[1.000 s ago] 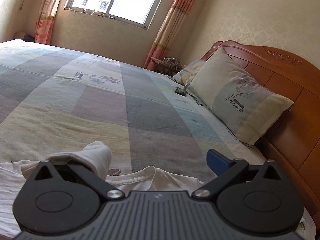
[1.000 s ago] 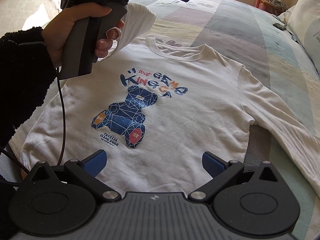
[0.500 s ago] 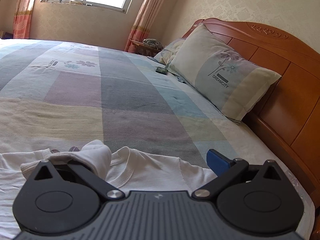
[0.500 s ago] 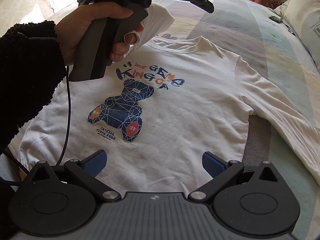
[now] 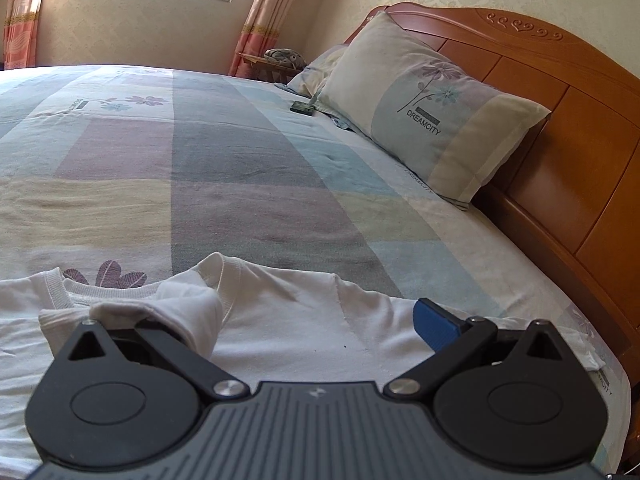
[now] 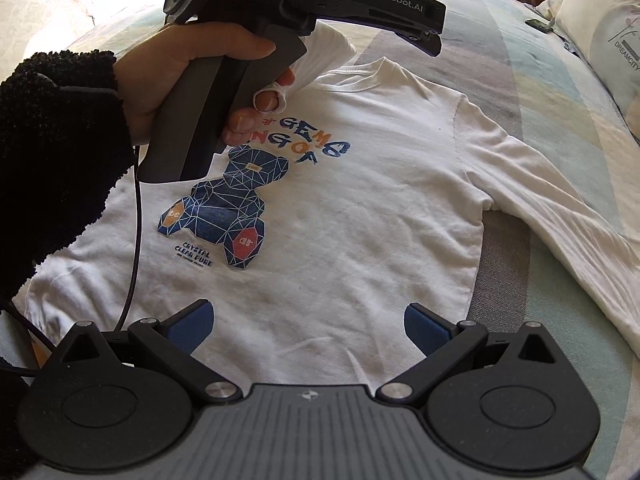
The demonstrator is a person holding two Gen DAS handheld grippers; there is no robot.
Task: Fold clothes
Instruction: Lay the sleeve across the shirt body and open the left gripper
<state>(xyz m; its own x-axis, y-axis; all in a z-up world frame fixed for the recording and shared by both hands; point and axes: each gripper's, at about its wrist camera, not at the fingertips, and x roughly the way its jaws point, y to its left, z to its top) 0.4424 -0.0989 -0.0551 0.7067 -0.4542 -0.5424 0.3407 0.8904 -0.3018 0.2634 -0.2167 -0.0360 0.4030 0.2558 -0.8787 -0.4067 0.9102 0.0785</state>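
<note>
A white long-sleeved shirt (image 6: pixel 360 208) with a blue bear print (image 6: pixel 224 216) lies face up on the bed, collar far from me. It also shows in the left wrist view (image 5: pixel 304 332). My left gripper (image 5: pixel 296 320) hovers over the shirt's chest with its jaws wide apart; the left sleeve (image 5: pixel 176 312) is draped over its left finger, which is hidden. In the right wrist view the left gripper (image 6: pixel 424 38) is held in a hand. My right gripper (image 6: pixel 308 324) is open and empty above the hem. The right sleeve (image 6: pixel 560 216) lies stretched out to the right.
The bed has a striped pastel sheet (image 5: pixel 240 168). A pillow (image 5: pixel 432 108) leans on the wooden headboard (image 5: pixel 568 128) at the right. A small dark object (image 5: pixel 303 107) lies near the pillows. A bedside table (image 5: pixel 272 65) and curtained window stand at the back.
The left gripper has carried the sleeve rightward across the shirt, over the chest and toward the collar. The right gripper has stayed open above the hem.
</note>
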